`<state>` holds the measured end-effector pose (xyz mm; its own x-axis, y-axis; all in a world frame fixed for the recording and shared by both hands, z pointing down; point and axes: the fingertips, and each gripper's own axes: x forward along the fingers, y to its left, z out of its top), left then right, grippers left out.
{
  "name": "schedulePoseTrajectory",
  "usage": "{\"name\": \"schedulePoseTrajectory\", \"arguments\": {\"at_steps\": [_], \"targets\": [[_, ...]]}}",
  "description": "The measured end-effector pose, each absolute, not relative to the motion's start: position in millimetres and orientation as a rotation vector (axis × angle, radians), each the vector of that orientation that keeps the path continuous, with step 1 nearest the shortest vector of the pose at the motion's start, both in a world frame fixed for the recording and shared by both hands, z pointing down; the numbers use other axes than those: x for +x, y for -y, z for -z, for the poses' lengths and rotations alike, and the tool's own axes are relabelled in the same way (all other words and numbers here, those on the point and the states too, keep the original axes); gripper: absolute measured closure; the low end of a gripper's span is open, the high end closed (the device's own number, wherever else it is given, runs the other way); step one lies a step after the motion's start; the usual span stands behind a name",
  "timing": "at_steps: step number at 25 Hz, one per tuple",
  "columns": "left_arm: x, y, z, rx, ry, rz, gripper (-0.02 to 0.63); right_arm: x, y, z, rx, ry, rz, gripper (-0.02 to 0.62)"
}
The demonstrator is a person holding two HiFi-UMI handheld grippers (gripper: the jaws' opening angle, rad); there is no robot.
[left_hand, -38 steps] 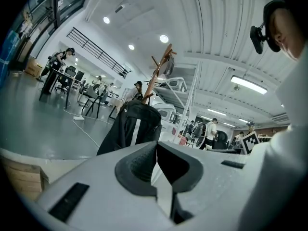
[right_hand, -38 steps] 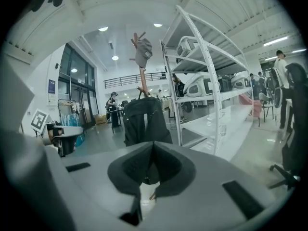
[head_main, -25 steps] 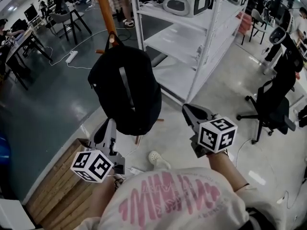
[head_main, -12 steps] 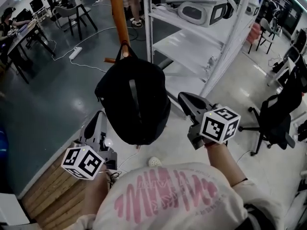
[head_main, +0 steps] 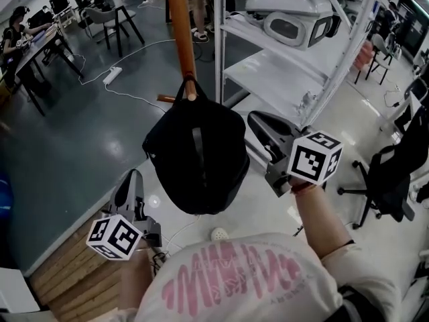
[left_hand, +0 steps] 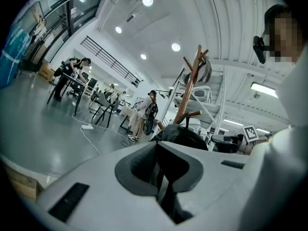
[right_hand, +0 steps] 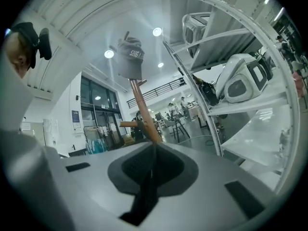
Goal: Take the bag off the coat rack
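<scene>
Black bag (head_main: 198, 156) hangs by its top loop from a peg of the wooden coat rack (head_main: 179, 32). We flank it with 2 grippers, left gripper (head_main: 129, 185) and right gripper (head_main: 261, 127), each with jaws pressed together and empty.

Glossy grey floor (head_main: 74, 146), white shelving (head_main: 268, 79), desks (head_main: 40, 43), office chairs (head_main: 392, 173), ceiling lights (left_hand: 147, 0).

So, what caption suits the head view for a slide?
Black backpack hangs on wooden coat rack; left gripper and right gripper, both shut, flank it.
</scene>
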<state>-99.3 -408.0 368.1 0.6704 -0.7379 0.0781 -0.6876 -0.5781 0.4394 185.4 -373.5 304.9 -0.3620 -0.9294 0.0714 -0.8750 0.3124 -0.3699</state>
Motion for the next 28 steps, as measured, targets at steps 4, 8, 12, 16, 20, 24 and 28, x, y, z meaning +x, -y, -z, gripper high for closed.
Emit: {"name": "schedulePoseTrajectory", "arguments": {"at_steps": [4,8,12,16,20,24,28], "targets": [[-104,418,-367,2.434,1.140,0.177,0.601,182,388,-305,-1.671,-2.450,0.517,0.541],[-105,421,-371,2.429,1.152,0.177,0.601,177,397,-308,-1.645,-2.495,0.506,0.435],[-104,426,-372,2.421,1.167,0.183,0.601,169,403,-315,-1.633,-2.552,0.501,0.332],[-98,437,-371,2.429,1.177,0.193,0.601,166,410,-328,-1.635,-2.608,0.496,0.268],[-93,446,-367,2.437,1.184,0.215,0.601,156,411,-339,-1.606,-2.679,0.485,0.223],[-90,450,-365,2.444,1.196,0.234,0.601,151,415,-357,-1.603,-2.722,0.509,0.191],[-94,451,-367,2.433,1.214,0.241,0.601,145,422,-374,-1.596,-2.744,0.568,0.178]]}}
